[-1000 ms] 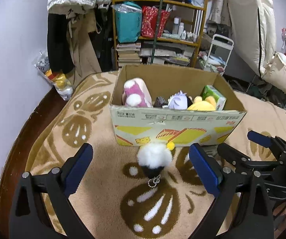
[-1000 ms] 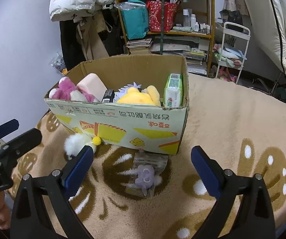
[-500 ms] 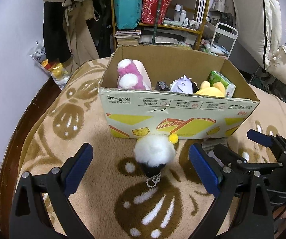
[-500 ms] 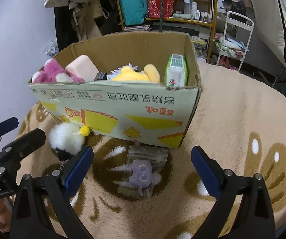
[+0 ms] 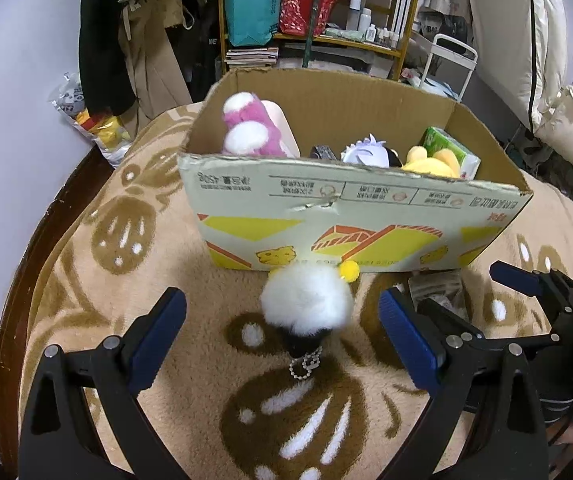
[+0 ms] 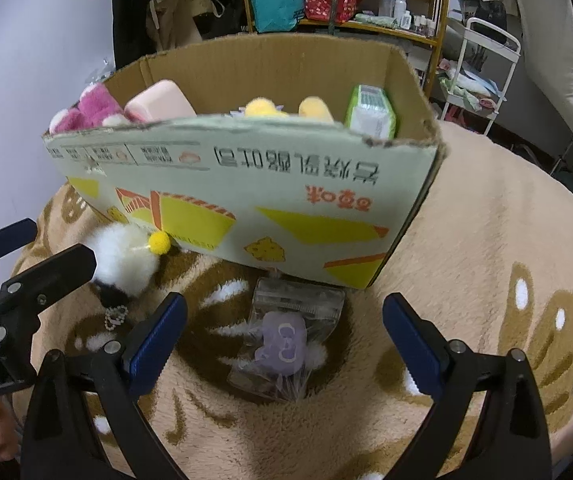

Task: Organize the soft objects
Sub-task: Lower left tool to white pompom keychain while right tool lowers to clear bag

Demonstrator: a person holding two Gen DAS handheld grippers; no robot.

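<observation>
Two grippers are hovering wide open, holding nothing, over a tan patterned blanket (image 5: 174, 280). A cardboard box (image 5: 350, 208) is showing upside-down Chinese print and "450g"; a label reading "obot.AI" is showing on the left gripper (image 5: 282, 328). That gripper is framing a white pompom keychain (image 5: 306, 304) lying against the box front. The right gripper (image 6: 284, 332) is framing a bagged purple plush (image 6: 282, 346) just beside the box. Both grippers are sitting closer to the box than a second ago.
</observation>
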